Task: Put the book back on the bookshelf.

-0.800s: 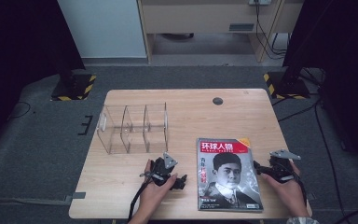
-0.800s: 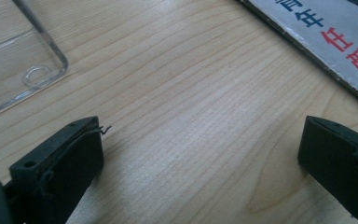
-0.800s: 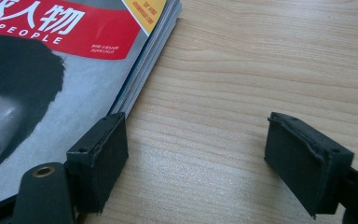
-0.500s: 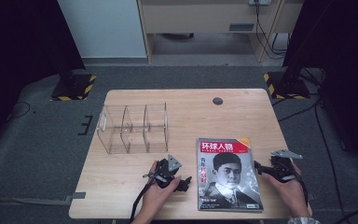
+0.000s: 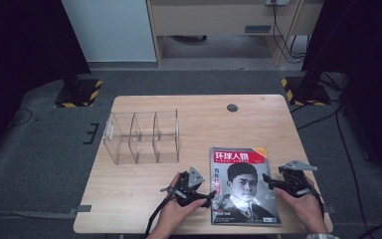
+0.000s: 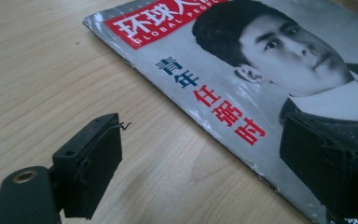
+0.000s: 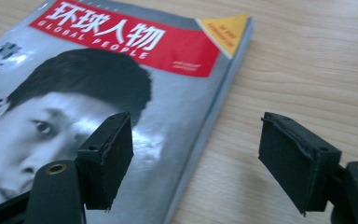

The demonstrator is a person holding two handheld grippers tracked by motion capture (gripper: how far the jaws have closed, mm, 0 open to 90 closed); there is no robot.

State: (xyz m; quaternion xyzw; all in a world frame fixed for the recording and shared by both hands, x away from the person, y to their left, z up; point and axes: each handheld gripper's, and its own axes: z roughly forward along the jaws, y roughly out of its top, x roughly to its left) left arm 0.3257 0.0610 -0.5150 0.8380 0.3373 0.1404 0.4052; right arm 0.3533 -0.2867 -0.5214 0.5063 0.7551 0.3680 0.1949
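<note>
High view: magazine [image 5: 243, 186] flat on bench [image 5: 204, 124] near front edge, between my left claw [image 5: 206, 198] and right claw [image 5: 269, 180]; clear rack [image 5: 142, 137] behind, apart.

Left claw view: my jaws wide, straddling spine edge, nothing gripped.

Right claw view: jaws wide over opposite edge, empty. Judgement: approach done; grasp, lift remain.

Both forearms come in from the near edge. The left hand [image 5: 176, 215] holds the black left tongs [image 5: 210, 195] low, aimed rightward, jaws spread wide with nothing clamped. The right hand [image 5: 302, 209] holds the black right tongs [image 5: 267, 180] aimed leftward, jaws likewise wide apart.
</note>
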